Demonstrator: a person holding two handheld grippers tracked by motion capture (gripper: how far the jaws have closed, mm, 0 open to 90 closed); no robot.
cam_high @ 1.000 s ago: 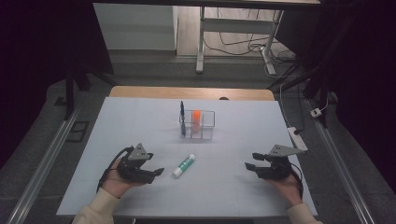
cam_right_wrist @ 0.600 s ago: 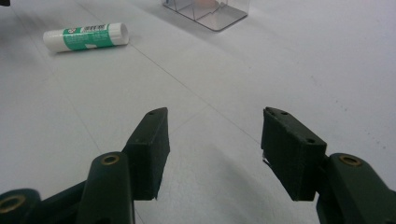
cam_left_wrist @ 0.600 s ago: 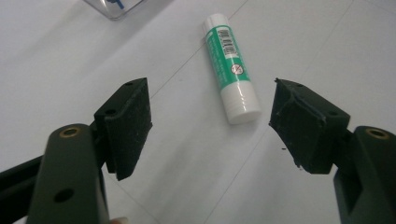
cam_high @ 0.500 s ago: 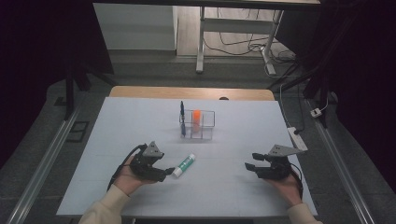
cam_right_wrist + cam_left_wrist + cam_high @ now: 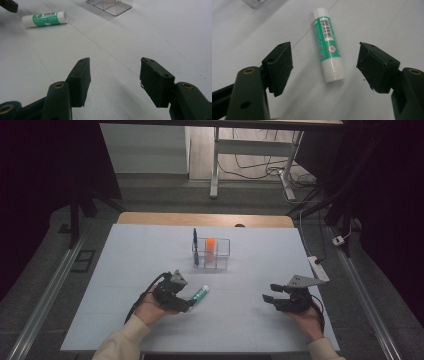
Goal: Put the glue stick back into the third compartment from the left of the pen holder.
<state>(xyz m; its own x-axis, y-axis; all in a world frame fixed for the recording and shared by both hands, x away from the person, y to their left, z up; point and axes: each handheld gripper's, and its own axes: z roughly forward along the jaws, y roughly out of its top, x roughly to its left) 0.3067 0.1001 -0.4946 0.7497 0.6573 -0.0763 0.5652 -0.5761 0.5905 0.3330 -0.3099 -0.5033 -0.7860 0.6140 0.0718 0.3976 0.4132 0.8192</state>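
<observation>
Glue stick [image 5: 328, 45] lies ungripped between wide-open left gripper [image 5: 324, 65] jaws; right gripper [image 5: 113, 82] open, empty. Grasp and placement remain.

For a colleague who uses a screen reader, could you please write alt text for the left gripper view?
A green-and-white glue stick lies on its side on the white table, untouched between the open black tongs of the left gripper. The corner of a clear plastic organiser shows at the top left edge.
</observation>
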